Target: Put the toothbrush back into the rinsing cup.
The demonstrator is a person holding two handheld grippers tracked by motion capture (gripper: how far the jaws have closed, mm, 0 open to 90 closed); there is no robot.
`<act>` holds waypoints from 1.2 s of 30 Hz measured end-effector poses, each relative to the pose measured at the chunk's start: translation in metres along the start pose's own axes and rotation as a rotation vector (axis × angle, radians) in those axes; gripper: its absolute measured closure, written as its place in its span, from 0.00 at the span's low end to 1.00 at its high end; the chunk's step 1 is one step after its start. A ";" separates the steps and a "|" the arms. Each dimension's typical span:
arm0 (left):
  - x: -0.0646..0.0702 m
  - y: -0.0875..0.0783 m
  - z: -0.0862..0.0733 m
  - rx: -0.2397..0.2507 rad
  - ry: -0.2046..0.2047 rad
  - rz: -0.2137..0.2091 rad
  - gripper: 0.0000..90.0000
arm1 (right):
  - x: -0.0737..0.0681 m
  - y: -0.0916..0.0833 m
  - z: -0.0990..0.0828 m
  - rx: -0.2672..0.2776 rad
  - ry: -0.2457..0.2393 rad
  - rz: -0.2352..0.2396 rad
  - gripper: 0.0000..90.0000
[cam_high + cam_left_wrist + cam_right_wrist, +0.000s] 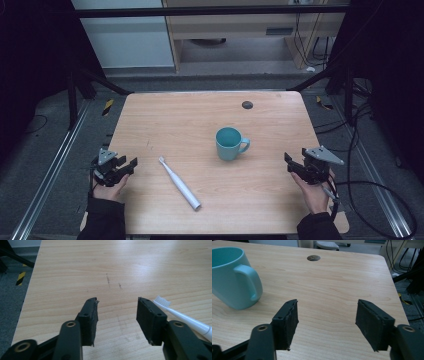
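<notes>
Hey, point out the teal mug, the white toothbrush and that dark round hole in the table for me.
Teal mug [228, 145]: high view, on its outer wall below the rim.
White toothbrush [181, 185]: high view, middle of the handle.
Round hole [247, 105]: high view, centre of the dark disc near the table's far edge.

dim, cool light overall; the worktop [210, 150] is the brightest patch, surroundings sinking into black. soft sheen on the wood's far end in the left gripper view. close-up jaws slightly soft, shadows faint.
</notes>
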State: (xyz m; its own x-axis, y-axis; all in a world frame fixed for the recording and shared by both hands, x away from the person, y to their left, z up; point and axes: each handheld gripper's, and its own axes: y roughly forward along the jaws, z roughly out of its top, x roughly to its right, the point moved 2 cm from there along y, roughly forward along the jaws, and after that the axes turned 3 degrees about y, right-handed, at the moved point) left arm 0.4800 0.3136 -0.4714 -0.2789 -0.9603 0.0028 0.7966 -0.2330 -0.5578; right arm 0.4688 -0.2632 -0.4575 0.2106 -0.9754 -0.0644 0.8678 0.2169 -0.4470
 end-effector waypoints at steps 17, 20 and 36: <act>0.038 -0.012 -0.006 -0.013 0.073 -0.084 0.93 | -0.041 -0.003 -0.001 -0.080 -0.093 0.145 0.77; 0.044 -0.010 -0.008 -0.030 0.090 -0.101 0.97 | -0.052 -0.002 0.001 -0.088 -0.103 0.194 0.83; 0.074 0.001 -0.014 -0.082 0.162 -0.174 1.00 | -0.118 0.010 0.002 -0.136 -0.175 0.373 1.00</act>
State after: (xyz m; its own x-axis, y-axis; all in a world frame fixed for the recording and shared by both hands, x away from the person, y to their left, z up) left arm 0.4529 0.2443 -0.4831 -0.4955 -0.8682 -0.0248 0.6847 -0.3728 -0.6263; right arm 0.4537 -0.1460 -0.4523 0.5820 -0.8074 -0.0967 0.6530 0.5349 -0.5362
